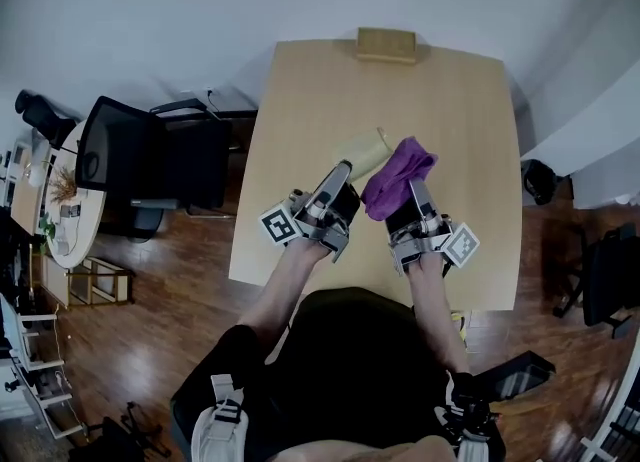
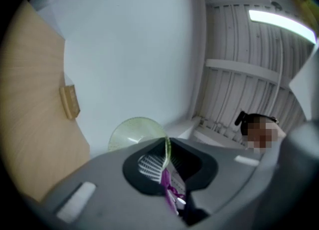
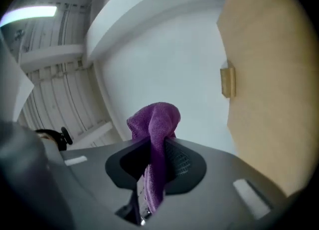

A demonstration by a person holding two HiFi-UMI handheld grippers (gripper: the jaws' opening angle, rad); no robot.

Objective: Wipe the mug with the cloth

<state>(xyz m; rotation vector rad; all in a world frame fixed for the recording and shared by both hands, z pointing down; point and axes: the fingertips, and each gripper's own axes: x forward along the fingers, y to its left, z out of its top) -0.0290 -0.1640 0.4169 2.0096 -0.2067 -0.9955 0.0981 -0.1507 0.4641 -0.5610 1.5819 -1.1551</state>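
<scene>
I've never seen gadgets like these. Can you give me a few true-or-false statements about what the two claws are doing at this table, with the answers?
1. The left claw grips the mug by its rim. True.
2. The cloth is green. False: the cloth is purple, and it is the mug that is pale green.
3. The right claw is empty. False: it is shut on the cloth, which bunches up above its jaws.
4. A small wooden block sits at the far edge of the table. True.
5. A black office chair stands beside the table, on the person's left. True.
</scene>
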